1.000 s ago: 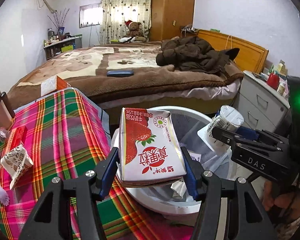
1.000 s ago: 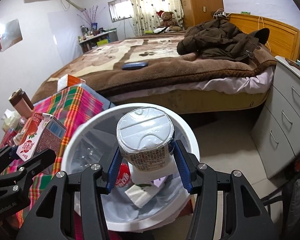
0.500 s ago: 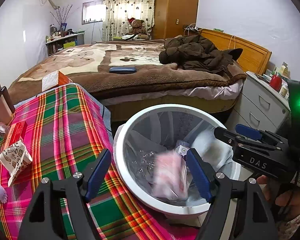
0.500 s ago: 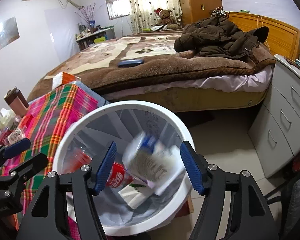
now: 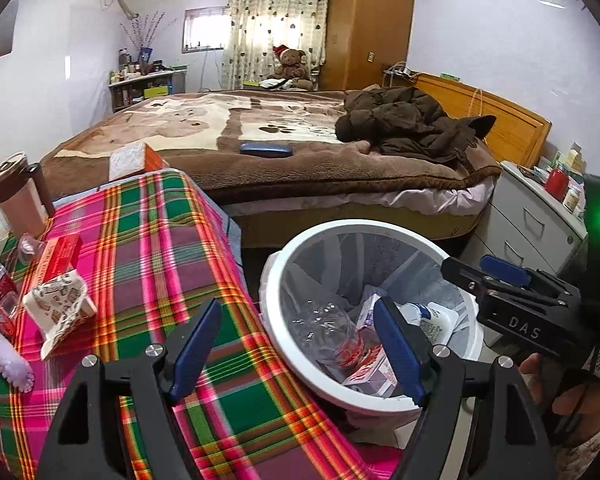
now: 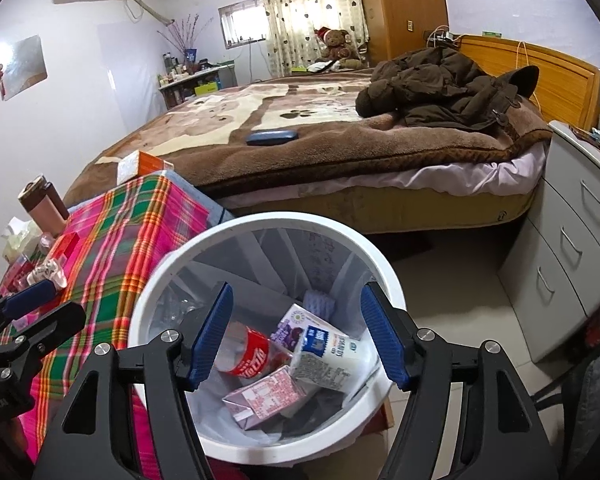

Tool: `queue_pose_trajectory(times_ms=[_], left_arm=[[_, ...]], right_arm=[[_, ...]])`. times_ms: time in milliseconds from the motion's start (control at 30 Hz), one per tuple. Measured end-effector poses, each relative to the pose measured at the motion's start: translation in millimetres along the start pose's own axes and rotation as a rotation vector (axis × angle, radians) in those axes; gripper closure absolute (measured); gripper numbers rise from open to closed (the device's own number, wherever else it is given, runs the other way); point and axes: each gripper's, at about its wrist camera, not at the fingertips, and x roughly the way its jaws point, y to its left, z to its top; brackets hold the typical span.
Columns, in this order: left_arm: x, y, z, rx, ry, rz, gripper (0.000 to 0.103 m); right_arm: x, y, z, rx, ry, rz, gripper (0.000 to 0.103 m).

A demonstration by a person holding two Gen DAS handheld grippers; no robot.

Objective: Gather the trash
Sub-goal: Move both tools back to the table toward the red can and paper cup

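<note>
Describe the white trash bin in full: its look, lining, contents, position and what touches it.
The white trash bin is round, looks plastic, stands upright on the floor against the plaid-covered table, near the bed. A thin translucent bag lines it. Inside lie a clear plastic bottle with a red label, a pink carton, a white yogurt cup and a purple carton. Both hand-held grippers hover above, open, touching nothing.
</note>
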Motion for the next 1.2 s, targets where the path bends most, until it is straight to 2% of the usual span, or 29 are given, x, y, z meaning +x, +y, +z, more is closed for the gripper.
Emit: queue_pose_trajectory(times_ms=[500, 1200], left_arm=[[-39, 55, -8, -0.082, -0.061, 0.077, 0.023], [-71, 160, -28, -0.215, -0.088, 0.242, 0.023]], right_arm=[[-13, 49, 2, -0.059, -0.054, 0.086, 0.035], [0, 135, -4, -0.172, -0.018, 0.230, 0.035]])
